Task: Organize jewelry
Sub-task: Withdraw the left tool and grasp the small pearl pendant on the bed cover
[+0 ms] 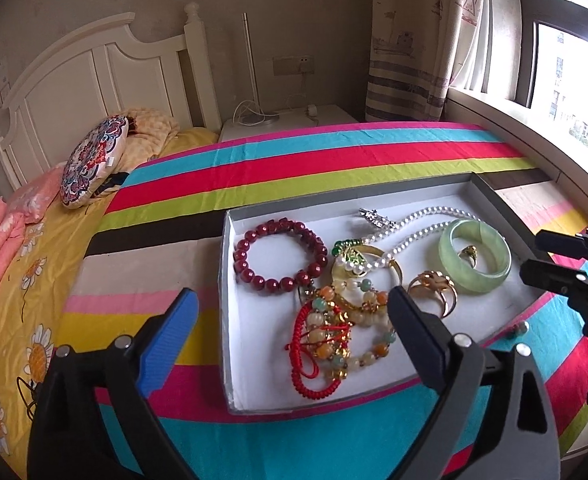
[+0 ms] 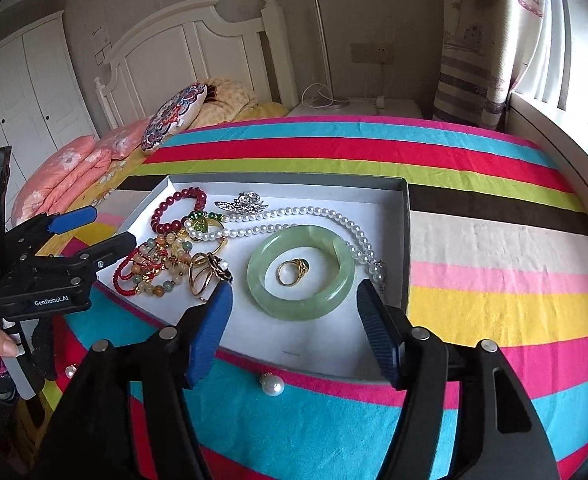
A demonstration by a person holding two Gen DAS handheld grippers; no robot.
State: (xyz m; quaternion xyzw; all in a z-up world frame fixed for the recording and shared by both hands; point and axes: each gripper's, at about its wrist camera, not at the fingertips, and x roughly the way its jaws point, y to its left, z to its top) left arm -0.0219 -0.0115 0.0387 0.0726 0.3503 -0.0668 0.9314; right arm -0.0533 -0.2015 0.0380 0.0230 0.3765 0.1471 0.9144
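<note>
A grey box with a white floor (image 1: pixel 253 360) (image 2: pixel 326 352) lies on the striped bedspread and holds jewelry: a dark red bead bracelet (image 1: pixel 279 254) (image 2: pixel 177 210), a pearl necklace (image 1: pixel 414 226) (image 2: pixel 294 214), a jade bangle (image 1: pixel 476 256) (image 2: pixel 300 272) with a gold ring (image 2: pixel 291 272) inside it, a silver brooch (image 2: pixel 243 202), gold rings (image 1: pixel 434 290) (image 2: pixel 205 274) and a tangle of red cord and pastel beads (image 1: pixel 334 332) (image 2: pixel 153 268). My left gripper (image 1: pixel 289 336) is open above the box's near left part. My right gripper (image 2: pixel 294 328) is open over the box's near edge, by the bangle.
A pearl earring (image 2: pixel 271 385) lies on the bedspread just outside the box's near wall; another small pearl (image 2: pixel 71 371) lies at the left. Pillows (image 1: pixel 93 160) and a white headboard (image 1: pixel 93 72) are at the far left. A window (image 1: pixel 566 80) is at the right.
</note>
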